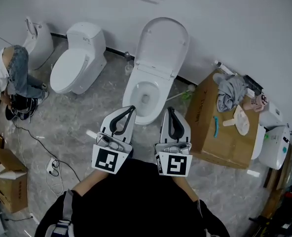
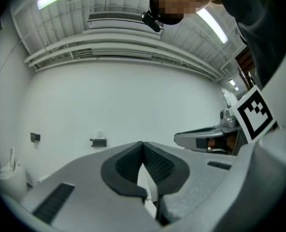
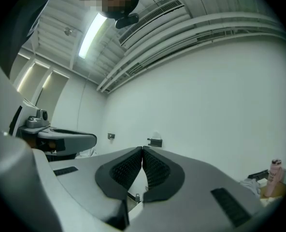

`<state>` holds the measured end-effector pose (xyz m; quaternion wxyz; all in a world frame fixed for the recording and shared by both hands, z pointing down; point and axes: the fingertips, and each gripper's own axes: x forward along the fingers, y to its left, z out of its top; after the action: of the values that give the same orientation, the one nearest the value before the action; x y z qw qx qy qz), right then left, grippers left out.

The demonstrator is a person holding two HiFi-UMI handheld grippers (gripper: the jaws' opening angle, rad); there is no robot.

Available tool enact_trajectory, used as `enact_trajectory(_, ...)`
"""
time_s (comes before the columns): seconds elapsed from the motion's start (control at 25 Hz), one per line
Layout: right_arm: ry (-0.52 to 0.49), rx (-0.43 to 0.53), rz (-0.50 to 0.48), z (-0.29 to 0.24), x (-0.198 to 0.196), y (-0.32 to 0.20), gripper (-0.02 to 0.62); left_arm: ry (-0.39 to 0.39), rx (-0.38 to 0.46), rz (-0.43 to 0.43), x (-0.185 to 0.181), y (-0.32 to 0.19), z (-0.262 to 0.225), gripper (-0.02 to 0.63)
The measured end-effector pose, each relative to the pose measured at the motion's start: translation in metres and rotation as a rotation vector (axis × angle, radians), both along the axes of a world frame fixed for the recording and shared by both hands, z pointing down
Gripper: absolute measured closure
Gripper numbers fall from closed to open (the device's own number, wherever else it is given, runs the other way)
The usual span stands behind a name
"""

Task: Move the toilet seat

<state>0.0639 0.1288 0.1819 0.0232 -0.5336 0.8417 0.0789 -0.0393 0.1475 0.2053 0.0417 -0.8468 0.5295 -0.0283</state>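
Straight ahead of both claws: the open toilet [image 1: 147, 97], its bowl uncovered, its back to the white wall [image 1: 244, 28].
Toilet seat: the toilet seat [image 1: 162, 46] stands upright at the back of the open toilet, leaning toward the wall. I cannot tell whether a separate ring lies on the bowl's rim.
Handling, as I judge it: stiff moulded plastic, fairly light, smooth and probably slippery. It is hinged at the back of the open toilet, so it should swing rather than lift off, and it may slam if let go early.
Where to take hold: the free top edge, farthest from the hinge, pinched across its thin rim.
Left gripper [image 1: 130, 109]: before the front left of the open toilet. Its jaws are pressed together with nothing between the pads, and it touches nothing.
Right gripper [image 1: 169, 110]: before the front right of the open toilet. Its jaws are likewise pressed together and empty.
Grip note: the jaws would have to spread before they could pinch that edge.
Right of the open toilet: a cardboard box [image 1: 210, 132].
Left of the open toilet: a second toilet [image 1: 79, 63], lid down.
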Motion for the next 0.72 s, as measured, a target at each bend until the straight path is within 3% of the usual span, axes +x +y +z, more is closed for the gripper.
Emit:
enact_trajectory(0.4, -0.012, -0.047, 0.187, 0.01, -0.016, -0.088, 0.572, -0.002, -0.069, 0.178, -0.02, -0.104, 0.016, 0.6)
enact_trajectory(0.72, -0.003, -0.094, 0.289, 0.029, -0.019, -0.123, 0.572, -0.009, -0.122, 0.271, -0.027, -0.149, 0.035, 0.601)
